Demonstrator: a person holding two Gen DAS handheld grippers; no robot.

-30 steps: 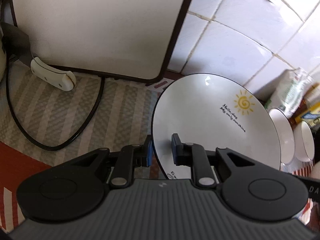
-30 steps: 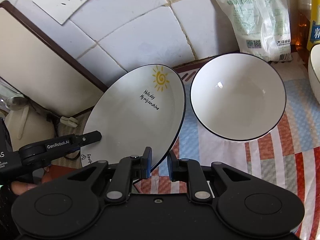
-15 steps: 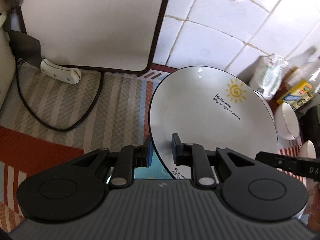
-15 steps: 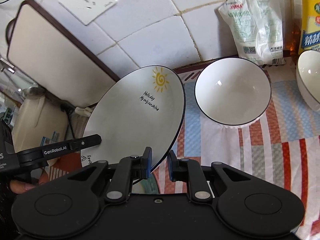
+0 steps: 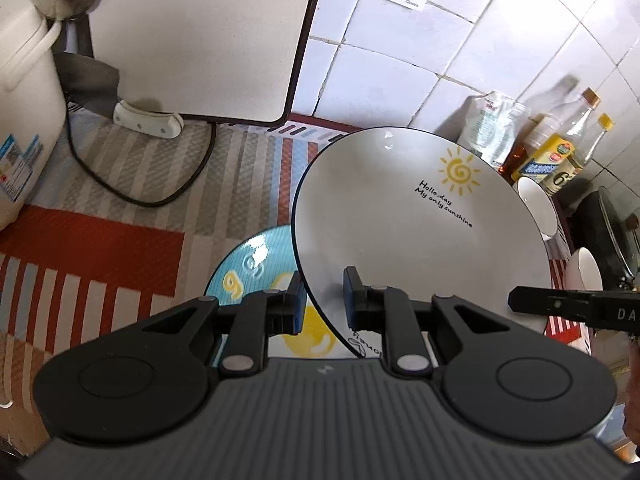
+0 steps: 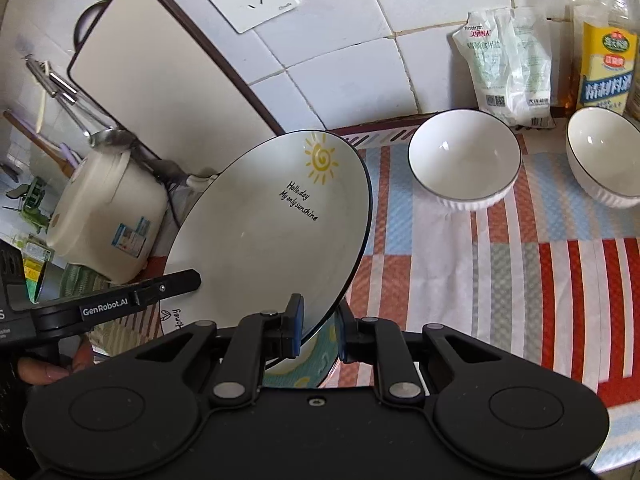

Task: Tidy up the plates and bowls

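A white plate with a yellow sun and black writing [image 5: 416, 224] is held in the air, tilted, by both grippers. My left gripper [image 5: 322, 304] is shut on its left rim. My right gripper [image 6: 320, 330] is shut on its right rim; the plate also shows in the right wrist view [image 6: 272, 236]. A blue plate with yellow shapes [image 5: 256, 264] lies on the mat below it and shows under the right gripper [image 6: 316, 360]. Two white bowls [image 6: 464, 160] [image 6: 604, 156] stand upright on the mat to the right.
A cutting board [image 5: 192, 36] leans on the tiled wall at the back left. A rice cooker [image 6: 108, 208] with a black cord [image 5: 140, 196] stands at the left. A plastic bag [image 6: 508, 64] and bottles [image 5: 560, 152] stand at the back right.
Both grippers have lifted the sun plate up and back from the wall. The blue plate below has come into view, and both bowls now show.
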